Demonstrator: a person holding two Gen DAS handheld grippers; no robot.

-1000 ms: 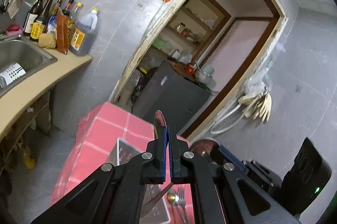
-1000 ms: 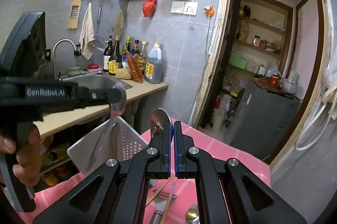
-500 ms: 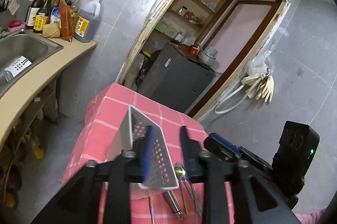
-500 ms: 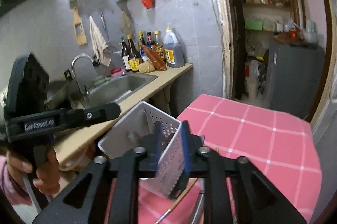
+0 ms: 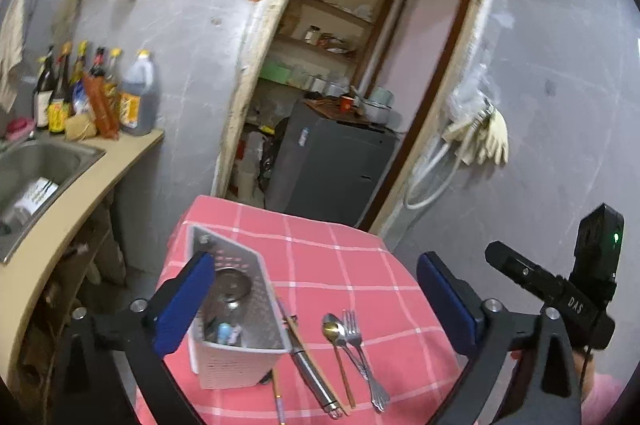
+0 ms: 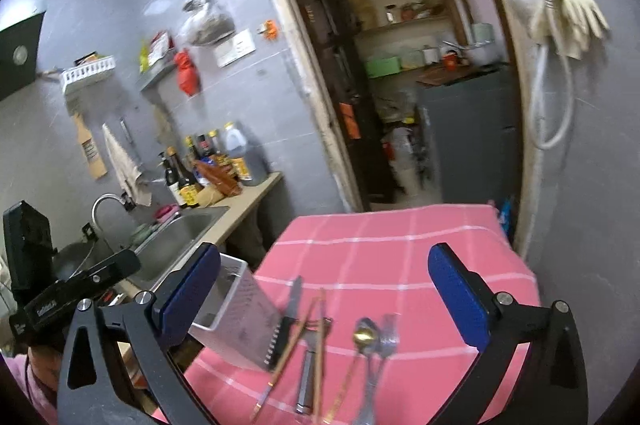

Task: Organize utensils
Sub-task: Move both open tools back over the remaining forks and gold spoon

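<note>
Left tongs [image 5: 316, 289] and right tongs [image 6: 324, 281] just spread wide, nothing gripped.

Home kitchen: steel sink [image 5: 36, 161] set in the surface, sauce bottles [image 5: 80, 93] w/ oil jug, grey wall tiles, pantry shelves [image 6: 400, 17] thru doorway.

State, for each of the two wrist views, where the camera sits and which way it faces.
Left wrist: on the left gripper, facing the doorway over the pink table; its open jaws and the right gripper show.
Right wrist: on the right gripper, facing the same way; its open jaws and the left gripper show.
Shared: perforated utensil holder, fork, sink counter.
</note>
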